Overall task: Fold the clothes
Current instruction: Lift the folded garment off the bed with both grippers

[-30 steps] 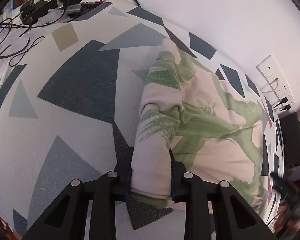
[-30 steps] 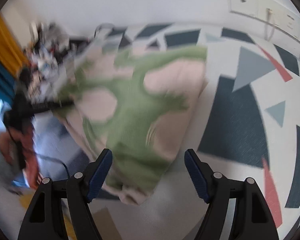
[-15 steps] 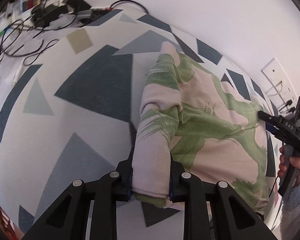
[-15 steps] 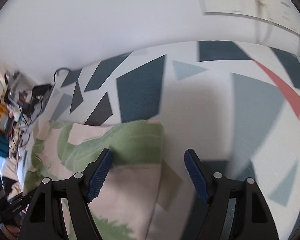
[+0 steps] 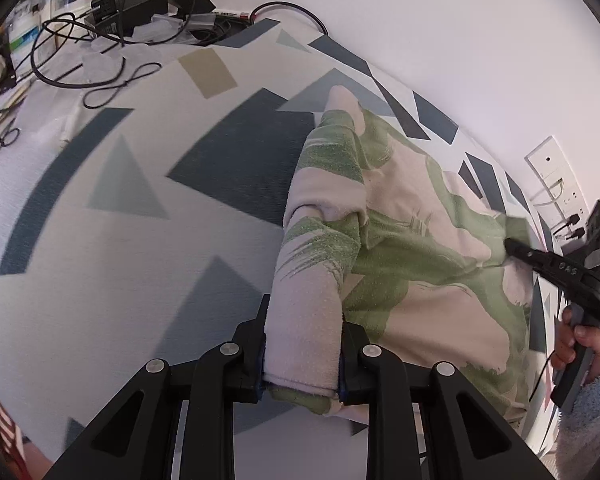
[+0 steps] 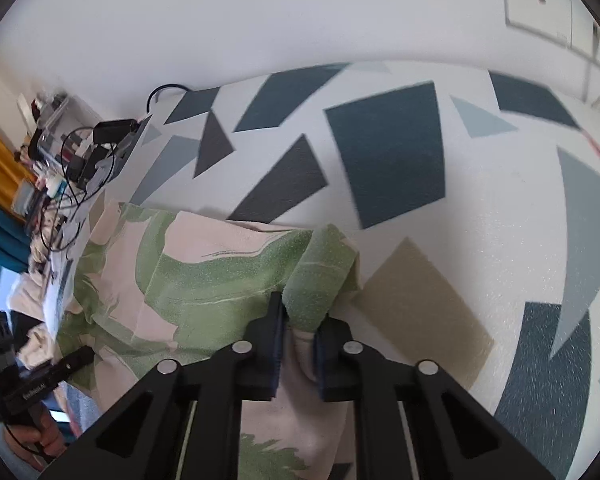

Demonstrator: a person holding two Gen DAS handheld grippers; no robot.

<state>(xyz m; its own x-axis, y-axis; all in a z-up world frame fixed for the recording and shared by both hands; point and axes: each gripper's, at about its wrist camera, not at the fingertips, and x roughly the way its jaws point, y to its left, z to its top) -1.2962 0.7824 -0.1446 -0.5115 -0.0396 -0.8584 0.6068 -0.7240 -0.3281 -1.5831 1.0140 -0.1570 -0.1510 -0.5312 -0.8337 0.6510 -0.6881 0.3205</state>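
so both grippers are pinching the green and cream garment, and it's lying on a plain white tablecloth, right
Not quite: the cloth under it is not plain. Both wrist views show a white tablecloth printed with dark blue, grey and tan shapes. The rest holds: the left gripper pinches a fold of the garment, and the right gripper is closing on another fold.

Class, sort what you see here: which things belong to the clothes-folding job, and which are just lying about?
Belongs to the job:
- green and cream garment
- left tongs, clamped on its edge
- right tongs, closing on a green fold

Just lying about:
- black cables
- black power adapters
- wall sockets
- patterned table cover
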